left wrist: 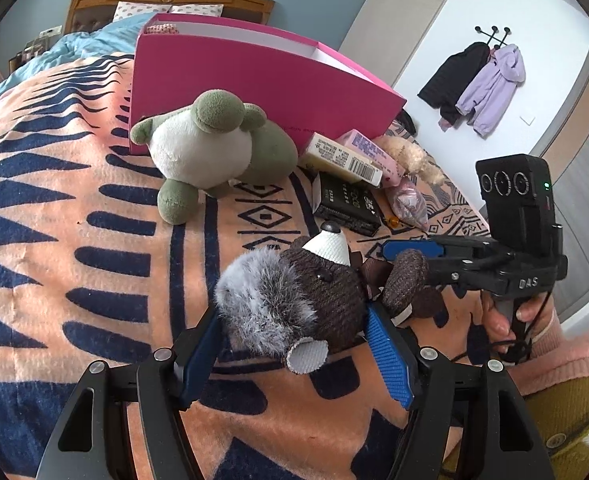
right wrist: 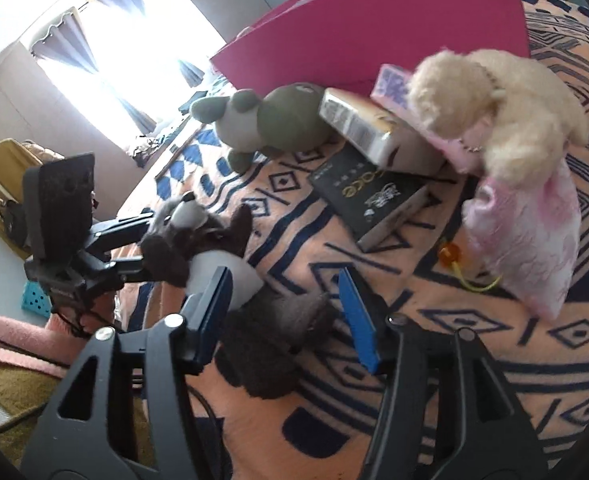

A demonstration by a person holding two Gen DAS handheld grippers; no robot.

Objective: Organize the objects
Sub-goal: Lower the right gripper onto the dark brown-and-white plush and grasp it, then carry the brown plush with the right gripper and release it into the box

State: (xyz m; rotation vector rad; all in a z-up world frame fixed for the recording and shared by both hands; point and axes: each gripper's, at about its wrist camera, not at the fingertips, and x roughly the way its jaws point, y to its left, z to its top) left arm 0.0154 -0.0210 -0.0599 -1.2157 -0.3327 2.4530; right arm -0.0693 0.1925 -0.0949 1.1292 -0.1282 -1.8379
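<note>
Left wrist view: left gripper [left wrist: 294,360] closed on the head of a brown knitted bear [left wrist: 322,292], blue pads pressed against both sides, grey fur tuft against the left pad. Held low over the orange and navy blanket [left wrist: 74,240], near the bed's near edge.

Reaching in from the right, the right gripper [left wrist: 398,264], with one blue finger above the bear's paw. From the right wrist view, spread wide around the bear's lower body: white belly touching the left pad, right pad just apart from the leg. No grip there.

Farther across the blanket, crowding the way to the pink box [left wrist: 254,80]:
- green and white plush toy [left wrist: 206,144], leaning right against the box's front wall.
- yellow carton [left wrist: 346,158] with a barcode, tilted, touching the green toy and resting on the black box [left wrist: 346,204].
- pink carton [left wrist: 374,150] just behind the yellow one, against the pink box's corner.
- cream fluffy toy [right wrist: 494,100] lying over the pink carton.
- pink pouch [right wrist: 526,232] below the cream toy, touching it.
- orange bead [right wrist: 450,258] on a yellow cord, beside the pouch.

Black box flat on the blanket, between the bear and the cartons. Pink box open at the top, contents mostly hidden.

Beyond the bed's right edge, coats [left wrist: 474,80] hanging on wall hooks.
</note>
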